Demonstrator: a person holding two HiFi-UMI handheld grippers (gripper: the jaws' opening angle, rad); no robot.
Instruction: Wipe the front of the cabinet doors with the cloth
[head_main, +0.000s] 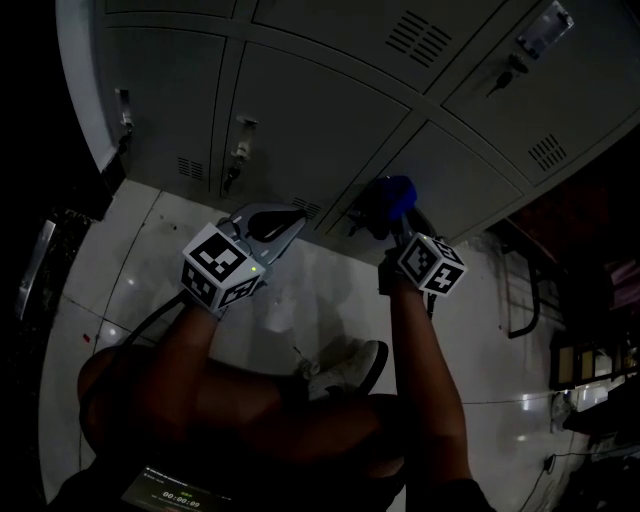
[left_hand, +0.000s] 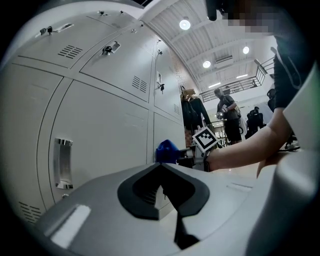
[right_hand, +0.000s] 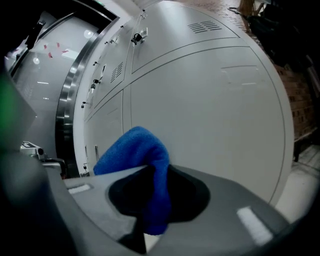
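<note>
Near the cabinet doors, right gripper clamps one cloth; left gripper closed, empty.

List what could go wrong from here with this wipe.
1. The cloth is a narrow bunch pinched in the right hand-held gripper. Little of it sticks out, so the hard jaws may scrape the cabinet door.
2. A latch sticks out from each door; the cloth could snag on one and pull free.
3. The left hand-held gripper, shut and empty, is close to the doors and might knock them.
</note>
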